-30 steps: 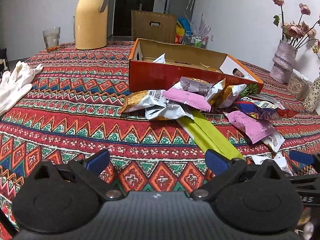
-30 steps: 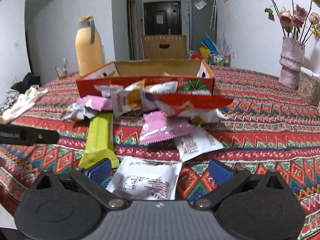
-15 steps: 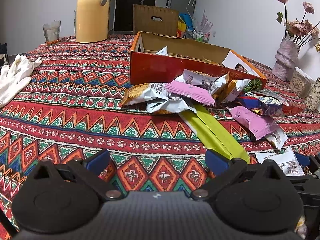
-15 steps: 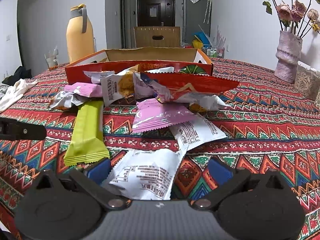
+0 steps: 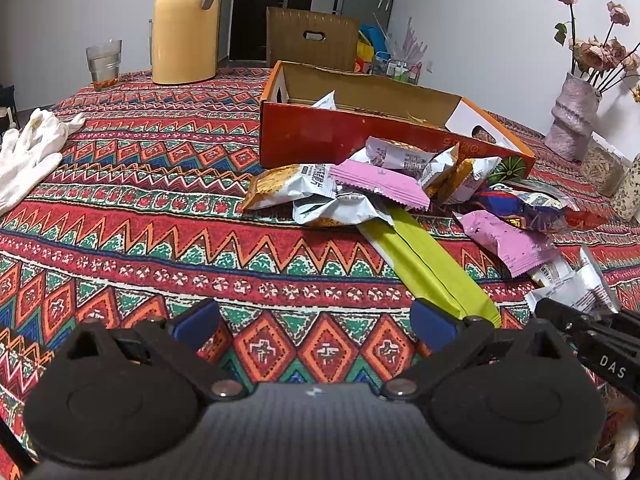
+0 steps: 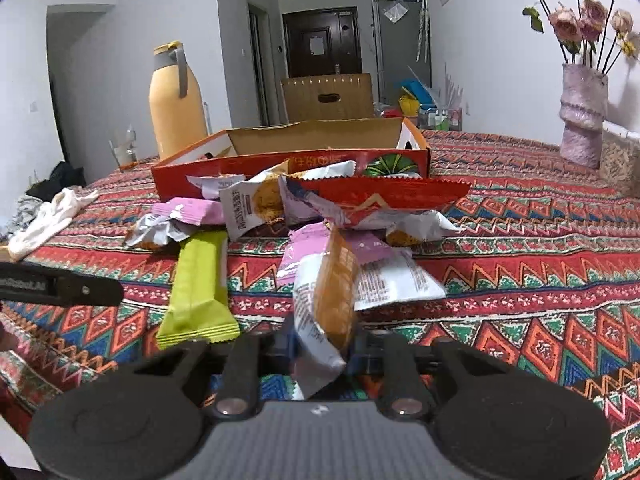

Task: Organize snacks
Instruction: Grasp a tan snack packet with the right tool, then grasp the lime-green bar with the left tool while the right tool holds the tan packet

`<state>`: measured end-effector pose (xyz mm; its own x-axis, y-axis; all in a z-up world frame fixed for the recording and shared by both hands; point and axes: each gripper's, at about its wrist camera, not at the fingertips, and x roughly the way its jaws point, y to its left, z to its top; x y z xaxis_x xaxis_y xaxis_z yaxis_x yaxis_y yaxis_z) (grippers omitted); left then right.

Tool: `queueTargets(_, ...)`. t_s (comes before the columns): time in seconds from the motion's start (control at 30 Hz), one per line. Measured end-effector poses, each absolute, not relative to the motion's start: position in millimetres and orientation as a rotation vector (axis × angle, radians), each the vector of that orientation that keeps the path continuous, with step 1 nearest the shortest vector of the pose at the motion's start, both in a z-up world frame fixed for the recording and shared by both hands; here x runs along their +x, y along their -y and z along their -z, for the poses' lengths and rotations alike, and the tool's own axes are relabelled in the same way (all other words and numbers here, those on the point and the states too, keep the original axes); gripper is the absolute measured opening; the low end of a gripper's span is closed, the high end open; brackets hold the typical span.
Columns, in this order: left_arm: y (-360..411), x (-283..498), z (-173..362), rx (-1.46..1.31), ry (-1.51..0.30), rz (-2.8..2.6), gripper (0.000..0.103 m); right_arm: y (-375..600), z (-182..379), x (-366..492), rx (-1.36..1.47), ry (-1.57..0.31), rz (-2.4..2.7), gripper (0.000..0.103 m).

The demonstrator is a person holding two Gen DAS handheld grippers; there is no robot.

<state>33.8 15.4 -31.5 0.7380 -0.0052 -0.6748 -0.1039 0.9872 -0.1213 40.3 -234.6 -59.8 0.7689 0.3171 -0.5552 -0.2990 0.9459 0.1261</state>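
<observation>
A pile of snack packets lies in front of an open red cardboard box (image 5: 320,136) (image 6: 256,160) on the patterned tablecloth. The pile holds a long green packet (image 5: 432,264) (image 6: 198,280), pink packets (image 5: 380,182) (image 6: 192,210) and a wide red packet (image 6: 380,196). My right gripper (image 6: 322,346) is shut on a white and orange snack packet (image 6: 328,304) and holds it upright, lifted just off the cloth. That packet and my right gripper's arm (image 5: 592,344) also show at the right edge of the left wrist view. My left gripper (image 5: 316,320) is open and empty, low over the cloth, next to the green packet's near end.
A yellow thermos jug (image 5: 186,24) (image 6: 176,104) and a glass (image 5: 104,60) stand at the back left. White gloves (image 5: 28,152) (image 6: 48,220) lie at the left. A pink vase of dried flowers (image 5: 572,120) (image 6: 582,116) stands at the right. A cardboard chair back (image 6: 326,96) is behind the box.
My right gripper has closed on the white and orange packet and lifted it from flat to upright. My left gripper has stayed open and moved a little closer to the pile.
</observation>
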Motion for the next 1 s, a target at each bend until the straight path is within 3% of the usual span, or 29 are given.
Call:
queueTargets(0.83, 64.5, 110.9, 27.0, -0.052, -0.792, -0.12, 0.103, 309.4, 58.4, 32.8, 0.139, -0.508, -0.245, 0.022)
queueTargets(0.93, 71.9, 117.1, 31.8, -0.039, -0.814, -0.147, 0.099, 313.4, 62.6, 33.0, 0.15, -0.508, -0.251, 0.022)
queueTargets(1.0, 74.2, 119.8, 35.9, -0.034, -0.838, -0.153, 0.091, 315.2, 65.1, 33.0, 0.156, -0.511, -0.254, 0.022)
